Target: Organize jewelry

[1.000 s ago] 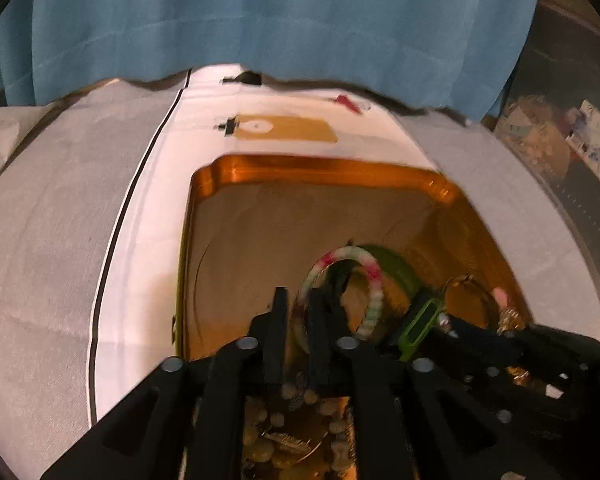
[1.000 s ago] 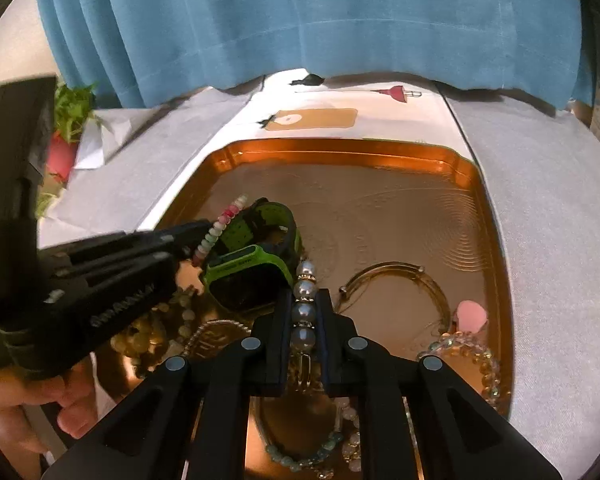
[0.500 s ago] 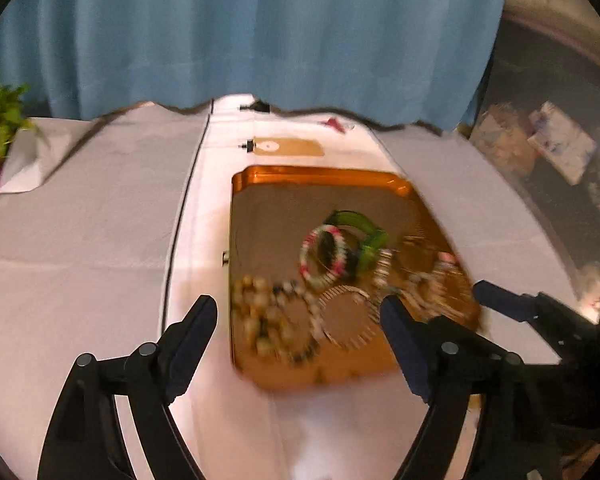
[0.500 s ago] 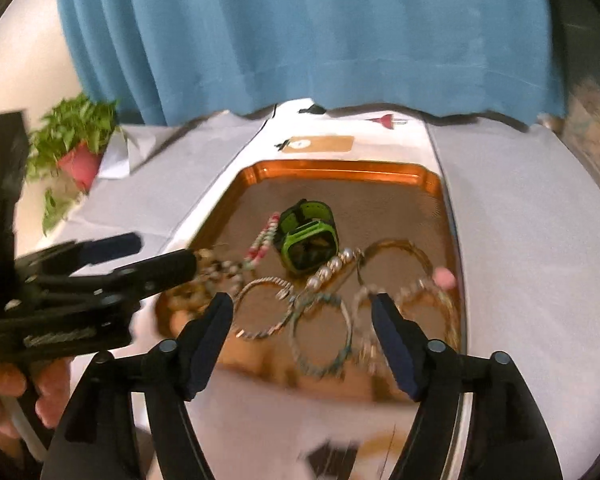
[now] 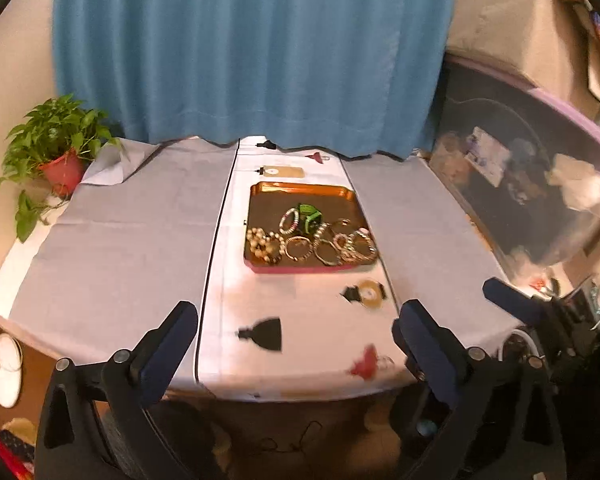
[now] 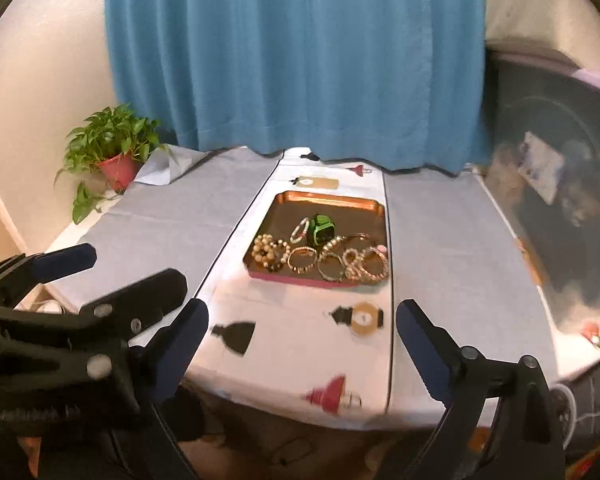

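An orange tray (image 5: 300,190) (image 6: 328,199) sits on the table's white runner. In it lie a green watch (image 5: 309,214) (image 6: 322,230), a pink-and-white bead bracelet (image 5: 290,220) (image 6: 300,230), a chunky pearl bracelet (image 5: 262,243) (image 6: 266,254) and several gold bangles (image 5: 340,248) (image 6: 352,264). My left gripper (image 5: 296,344) is open and empty, pulled back beyond the table's near edge. My right gripper (image 6: 302,346) is also open and empty, well short of the tray. The left gripper (image 6: 112,276) also shows at the left of the right wrist view.
A potted plant (image 5: 60,152) (image 6: 114,148) stands at the table's far left corner. A blue curtain (image 5: 252,52) hangs behind the table. Grey cloth (image 5: 132,232) covers both sides of the runner. Clutter and a dark round object (image 5: 520,184) stand to the right.
Both grippers let go of jewelry in the tray, opened wide and drew back and up away from the tray to beyond the table's near edge.
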### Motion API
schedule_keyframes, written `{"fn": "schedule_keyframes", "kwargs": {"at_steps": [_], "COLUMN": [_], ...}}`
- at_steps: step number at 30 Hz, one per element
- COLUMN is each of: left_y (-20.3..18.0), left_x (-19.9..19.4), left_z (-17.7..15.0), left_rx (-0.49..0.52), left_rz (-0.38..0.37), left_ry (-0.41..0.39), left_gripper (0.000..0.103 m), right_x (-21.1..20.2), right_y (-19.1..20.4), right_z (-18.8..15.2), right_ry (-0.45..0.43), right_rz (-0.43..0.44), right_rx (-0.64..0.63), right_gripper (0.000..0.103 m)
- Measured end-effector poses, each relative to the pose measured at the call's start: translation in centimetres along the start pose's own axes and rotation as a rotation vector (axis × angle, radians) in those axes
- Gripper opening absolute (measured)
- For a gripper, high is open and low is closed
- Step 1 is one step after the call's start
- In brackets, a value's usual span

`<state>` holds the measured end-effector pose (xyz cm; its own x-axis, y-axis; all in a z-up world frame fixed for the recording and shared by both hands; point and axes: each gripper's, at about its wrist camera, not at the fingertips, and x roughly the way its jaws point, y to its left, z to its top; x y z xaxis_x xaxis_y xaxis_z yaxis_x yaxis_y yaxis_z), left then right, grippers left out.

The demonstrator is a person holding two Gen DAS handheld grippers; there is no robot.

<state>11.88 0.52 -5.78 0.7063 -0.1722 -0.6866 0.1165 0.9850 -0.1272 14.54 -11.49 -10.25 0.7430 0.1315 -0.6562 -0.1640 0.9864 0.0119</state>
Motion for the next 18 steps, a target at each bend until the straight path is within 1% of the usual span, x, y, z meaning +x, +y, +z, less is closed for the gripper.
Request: {"fn": "schedule_keyframes", "kwargs": {"at_steps": [2,3,4,5,8,10,13,18], "left_y": [-0.4,-0.9,-1.0,-1.3,-1.9,-1.9,-1.5,-1.4], "left_x": [-2.1,-3.2,-4.0,-4.7,-6.2,-7.0,-7.5,-8.0], "left_z": [-1.0,-1.4,-1.7,-1.9,-2.5,-2.6,-2.8,-3.4], "left_rx": [0.003,0.018,0.024,0.031,0.064,0.065,0.042,0.041], "left_rz": [-0.015,-0.005,0.018,0.057,0.099,0.086,0.071,0.093], "left_ry": [-0.028,-0.047,-0.057,-0.062,-0.031,-0.036,-0.019,-0.016], "left_gripper": [0.100,0.100,0.100,0.101,0.101,0.101,0.101,0.101], "right_x": [-2.0,-2.7,-3.6,-4.3,-6.6,-7.8,-8.7,-8.8], "right_y": [0.1,0.2,0.3,0.3,0.6,1.0,1.0,1.6], "right_z": [-0.7,-0.9,-1.3,-1.7,-2.5,-2.8,-3.2,-3.2], "right_ry": [0.017,0.031,0.044,0.045,0.015,0.002,-0.007,0.004], "right_rz": [-0.004,0.007,0.032,0.040,0.014,0.000,0.023,0.018], "right_rx": [0.059,0.080,0.099,0.108,0.099,0.086,0.111,0.098], "right_gripper": [0.095,0.095,0.095,0.095,0.095,0.095,0.095,0.095]}}
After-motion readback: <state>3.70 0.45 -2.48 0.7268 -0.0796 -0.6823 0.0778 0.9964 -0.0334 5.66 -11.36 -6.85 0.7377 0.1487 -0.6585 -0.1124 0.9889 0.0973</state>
